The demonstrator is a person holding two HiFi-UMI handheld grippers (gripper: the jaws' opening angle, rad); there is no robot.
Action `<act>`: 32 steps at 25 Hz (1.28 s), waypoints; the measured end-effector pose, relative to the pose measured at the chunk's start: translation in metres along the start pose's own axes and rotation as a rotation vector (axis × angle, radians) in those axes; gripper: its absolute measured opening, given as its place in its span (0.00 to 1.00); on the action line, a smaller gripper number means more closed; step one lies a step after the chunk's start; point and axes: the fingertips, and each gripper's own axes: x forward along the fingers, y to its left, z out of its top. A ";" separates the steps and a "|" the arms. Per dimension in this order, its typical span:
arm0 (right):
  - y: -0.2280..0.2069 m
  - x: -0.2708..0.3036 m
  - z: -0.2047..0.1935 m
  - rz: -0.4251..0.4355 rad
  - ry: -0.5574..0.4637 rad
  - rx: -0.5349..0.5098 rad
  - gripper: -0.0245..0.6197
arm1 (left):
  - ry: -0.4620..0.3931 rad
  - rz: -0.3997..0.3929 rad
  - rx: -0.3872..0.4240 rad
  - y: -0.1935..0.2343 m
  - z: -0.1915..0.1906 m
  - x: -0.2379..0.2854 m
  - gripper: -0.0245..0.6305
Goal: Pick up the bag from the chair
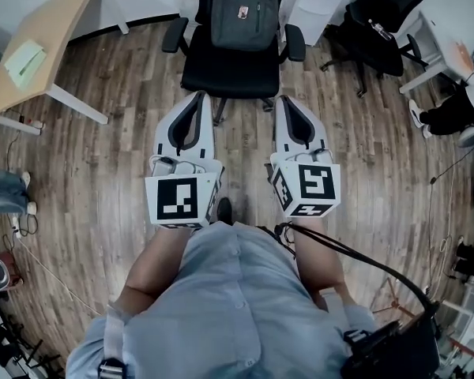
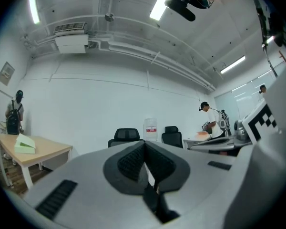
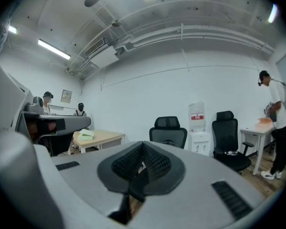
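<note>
Bag at twelve o'clock, dark grey, propped upright against the backrest of the black office chair, and I'm facing it square on. Wooden floor all round me. At ten o'clock is the pale desk, and at two o'clock a second black chair. Up at one o'clock, just beside the bag's chair, stands the white water dispenser; there's a red label on its bottle, but the print's too small for me to read.

Now my tongs: the left gripper and the right gripper sit side by side, both pointing at the chair seat, tips just short of its front edge. Both are pressed together with nothing pinched; the ribbed pads meet. Each cube carries black-and-white square markers.

On the desk lies a green pad. Smallest of all is a little red-and-white tag on the bag's front, unreadable.
</note>
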 end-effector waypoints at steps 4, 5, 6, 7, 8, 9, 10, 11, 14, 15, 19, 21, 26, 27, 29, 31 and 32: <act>0.001 0.021 0.002 -0.020 -0.004 -0.005 0.04 | -0.004 -0.016 -0.009 0.018 -0.005 0.020 0.04; 0.000 0.025 0.001 -0.025 0.000 -0.006 0.04 | -0.001 -0.018 -0.013 0.021 -0.007 0.024 0.04; -0.002 0.029 0.000 -0.031 0.005 -0.006 0.04 | 0.002 -0.022 -0.015 0.024 -0.009 0.029 0.04; -0.004 0.033 -0.001 -0.038 0.011 -0.004 0.04 | 0.006 -0.026 -0.017 0.026 -0.011 0.033 0.04; -0.006 0.036 -0.001 -0.046 0.015 -0.001 0.04 | 0.011 -0.030 -0.020 0.028 -0.013 0.038 0.04; -0.008 0.040 -0.002 -0.052 0.019 0.002 0.04 | 0.017 -0.033 -0.023 0.030 -0.015 0.042 0.04; -0.011 0.043 -0.002 -0.057 0.023 0.004 0.04 | 0.025 -0.035 -0.027 0.031 -0.018 0.046 0.04; -0.013 0.046 -0.003 -0.061 0.027 0.006 0.04 | 0.033 -0.036 -0.029 0.033 -0.020 0.051 0.04; -0.022 0.053 -0.010 -0.072 0.040 0.016 0.04 | 0.052 -0.040 -0.032 0.034 -0.029 0.064 0.04; -0.025 0.056 -0.013 -0.074 0.045 0.020 0.04 | 0.058 -0.042 -0.032 0.033 -0.032 0.069 0.04; -0.046 0.077 -0.024 -0.077 0.064 0.039 0.04 | 0.082 -0.046 -0.026 0.031 -0.044 0.098 0.04; -0.057 0.093 -0.026 -0.075 0.072 0.048 0.04 | 0.093 -0.047 -0.021 0.031 -0.047 0.117 0.04; -0.091 0.139 -0.023 -0.050 0.074 0.048 0.04 | 0.107 -0.024 -0.008 0.034 -0.051 0.174 0.04; -0.099 0.147 -0.022 -0.046 0.073 0.049 0.04 | 0.106 -0.018 -0.004 0.033 -0.050 0.185 0.04; -0.116 0.163 -0.018 -0.037 0.065 0.053 0.04 | 0.099 -0.007 0.007 0.031 -0.046 0.205 0.04; -0.130 0.179 -0.010 -0.028 0.052 0.055 0.04 | 0.089 0.005 0.016 0.031 -0.040 0.225 0.04; -0.137 0.187 -0.006 -0.022 0.044 0.055 0.04 | 0.084 0.010 0.021 0.031 -0.037 0.234 0.04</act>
